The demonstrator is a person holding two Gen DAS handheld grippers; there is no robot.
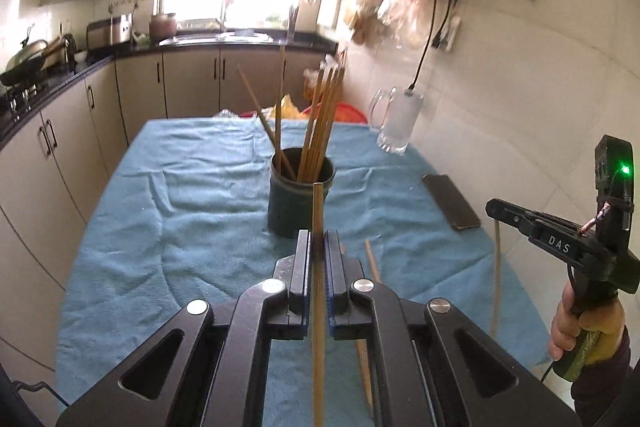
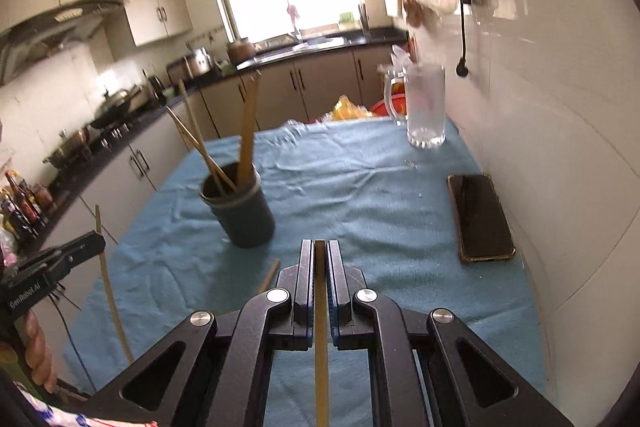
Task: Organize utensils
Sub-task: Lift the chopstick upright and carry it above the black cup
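Both grippers are up off the blue cloth [image 1: 180, 211], each clenched on one chopstick. The left gripper [image 1: 317, 247] pinches a chopstick [image 1: 318, 211] that pokes up past its tips at 12 o'clock, overlapping the dark holder [image 1: 301, 203] in that view. The right gripper [image 2: 319, 259] pinches a second chopstick [image 2: 321, 347], which barely clears its tips, so most of it trails below. The holder sits mid-table, at 10 o'clock from the right gripper, already carrying a fan of chopsticks [image 1: 320, 119] leaning out at odd angles. At least two loose sticks [image 1: 372, 259] still lie on the cloth at 1 o'clock of the left gripper. Glass mug [image 2: 426, 107] far right by the wall; phone [image 2: 480, 219] at 2 o'clock of the right gripper. Risks, by my read: each stick is held at one narrow point and could pivot or slip out; a tip could snag the leaning bundle at the holder's mouth and miss the opening; a sideways shove might tip the holder; two grippers heading for one mouth could clash.
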